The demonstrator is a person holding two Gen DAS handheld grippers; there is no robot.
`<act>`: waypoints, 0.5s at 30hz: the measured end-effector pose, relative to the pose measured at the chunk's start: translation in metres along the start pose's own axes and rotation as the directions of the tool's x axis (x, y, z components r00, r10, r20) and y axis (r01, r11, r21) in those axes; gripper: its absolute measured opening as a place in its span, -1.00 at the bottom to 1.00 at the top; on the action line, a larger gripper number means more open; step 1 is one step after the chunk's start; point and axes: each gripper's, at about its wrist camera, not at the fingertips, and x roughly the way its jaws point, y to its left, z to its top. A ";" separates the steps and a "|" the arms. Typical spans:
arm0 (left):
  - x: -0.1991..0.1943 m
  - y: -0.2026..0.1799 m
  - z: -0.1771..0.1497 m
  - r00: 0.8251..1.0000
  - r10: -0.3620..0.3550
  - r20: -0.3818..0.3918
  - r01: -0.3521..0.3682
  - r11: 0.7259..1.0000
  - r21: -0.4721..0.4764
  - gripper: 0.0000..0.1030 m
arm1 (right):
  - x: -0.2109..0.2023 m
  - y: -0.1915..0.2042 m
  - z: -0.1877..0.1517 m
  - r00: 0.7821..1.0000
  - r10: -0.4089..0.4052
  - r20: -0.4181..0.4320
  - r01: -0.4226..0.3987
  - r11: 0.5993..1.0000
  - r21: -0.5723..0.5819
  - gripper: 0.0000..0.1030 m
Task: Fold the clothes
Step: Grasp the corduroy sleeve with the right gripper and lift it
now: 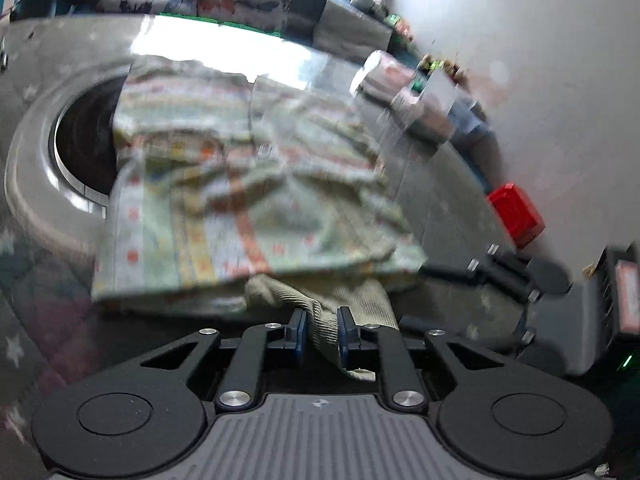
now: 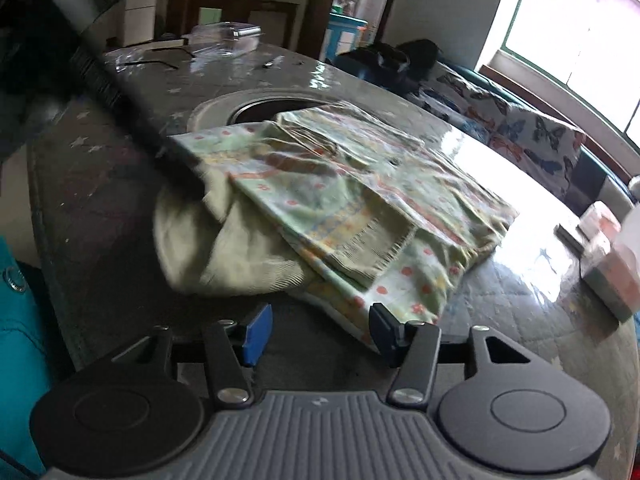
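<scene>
Garment (image 1: 320, 328) (blurred) pinched by left tool (image 1: 322, 330); right tool (image 2: 316, 332) spread.

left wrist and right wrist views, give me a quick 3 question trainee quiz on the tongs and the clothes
1. True or false: the right tongs are shut on cloth.
2. What do the left tongs grip? A) ribbed beige garment B) red box C) nothing
3. Fill in: the patterned green cloth partly covers a round ___ in the table.

Key: 1 false, they are open. 2 A. 3 opening.
</scene>
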 end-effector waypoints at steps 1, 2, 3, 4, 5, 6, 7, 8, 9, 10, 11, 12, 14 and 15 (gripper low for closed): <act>-0.003 -0.001 0.006 1.000 -0.006 0.018 0.005 1.000 0.005 -0.69 | 0.000 0.002 0.001 1.000 0.001 0.007 -0.001 1.000 -0.010 0.10; -0.006 -0.002 0.012 0.999 -0.008 0.032 0.008 1.000 0.008 -0.69 | 0.002 0.002 0.003 1.000 0.003 0.016 -0.003 1.000 -0.014 0.15; -0.007 -0.002 0.018 0.999 -0.015 0.046 0.015 1.000 0.008 -0.69 | 0.004 0.003 0.005 1.000 0.005 0.025 -0.005 1.000 -0.016 0.17; -0.007 -0.001 0.024 0.998 -0.021 0.053 0.021 1.000 0.006 -0.70 | 0.006 0.003 0.008 0.999 0.005 0.037 -0.004 1.000 -0.018 0.17; -0.006 0.000 0.028 0.998 -0.024 0.057 0.024 1.000 0.004 -0.70 | 0.008 0.003 0.010 0.999 0.006 0.049 -0.005 1.000 -0.019 0.17; -0.005 0.001 0.033 0.998 -0.027 0.061 0.027 1.000 0.001 -0.70 | 0.010 0.003 0.013 0.998 0.009 0.058 -0.009 1.000 -0.017 0.17; -0.003 0.001 0.038 0.997 -0.029 0.064 0.029 1.000 -0.001 -0.70 | 0.013 0.002 0.017 0.997 0.015 0.069 -0.014 1.000 -0.009 0.14; -0.002 0.002 0.042 0.997 -0.032 0.068 0.032 0.999 -0.004 -0.70 | 0.016 0.002 0.020 0.997 0.020 0.080 -0.020 1.000 -0.002 0.10; -0.001 0.004 0.046 0.997 -0.034 0.071 0.034 0.999 -0.006 -0.70 | 0.019 0.000 0.024 0.996 0.026 0.090 -0.027 1.000 0.009 0.04; 0.000 0.006 0.047 0.997 -0.032 0.069 0.032 0.999 -0.010 -0.70 | 0.023 -0.003 0.028 0.995 0.037 0.092 -0.040 0.999 0.034 -0.02; 0.001 0.008 0.048 0.997 -0.030 0.068 0.031 0.999 -0.013 -0.69 | 0.027 -0.007 0.032 0.994 0.050 0.093 -0.056 0.996 0.064 -0.24; 0.001 0.010 0.049 0.997 -0.028 0.067 0.029 0.999 -0.015 -0.68 | 0.031 -0.013 0.036 0.993 0.073 0.088 -0.083 0.990 0.111 -0.47; -0.002 0.015 0.047 0.997 -0.020 0.070 0.021 1.000 -0.007 -0.60 | 0.037 -0.024 0.041 0.991 0.103 0.086 -0.118 0.974 0.194 -0.56; -0.006 0.017 0.045 0.997 -0.008 0.076 0.008 1.000 0.002 -0.55 | 0.037 -0.029 0.043 0.989 0.112 0.094 -0.130 0.967 0.219 -0.61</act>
